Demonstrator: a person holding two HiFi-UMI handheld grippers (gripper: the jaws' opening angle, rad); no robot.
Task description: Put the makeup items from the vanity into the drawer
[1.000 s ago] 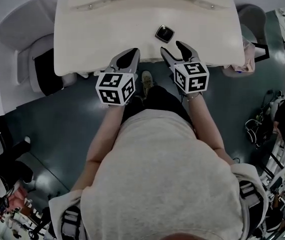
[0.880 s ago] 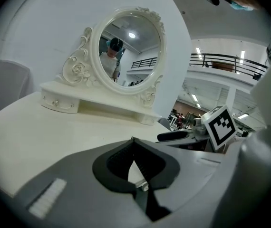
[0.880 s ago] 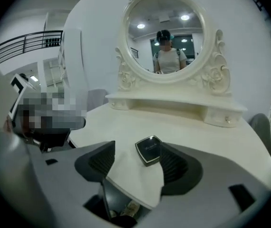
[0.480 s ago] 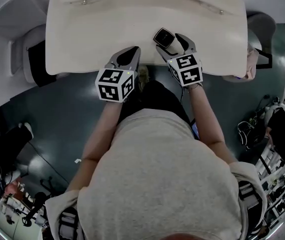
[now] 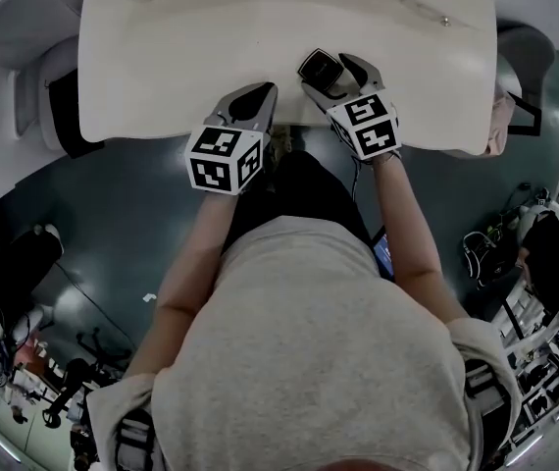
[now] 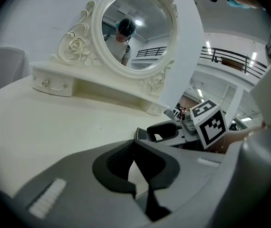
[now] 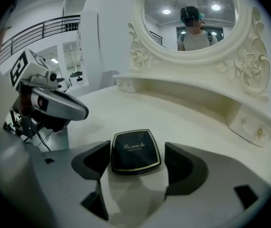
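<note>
A black square makeup compact (image 7: 135, 152) with gold edging lies flat on the cream vanity top (image 5: 162, 57), near its front edge. My right gripper (image 7: 138, 158) straddles it; the jaws are opening, one pad on each side of the compact with a gap, not pressing it. From the head view the compact (image 5: 321, 69) sits between the right gripper's fingers (image 5: 358, 69). My left gripper (image 5: 250, 101) rests at the table's front edge to the left, shut with nothing in it (image 6: 134, 148).
An oval mirror (image 6: 135, 27) in an ornate cream frame stands at the back on a low shelf with small knobbed drawers (image 6: 50, 82) (image 7: 256, 127). A grey padded chair (image 6: 2, 68) stands at the far left. My body is close against the table's front.
My right gripper has moved forward over the table edge until the compact lies between its jaws, which have spread wider. The left gripper has stayed at the front edge, shut.
</note>
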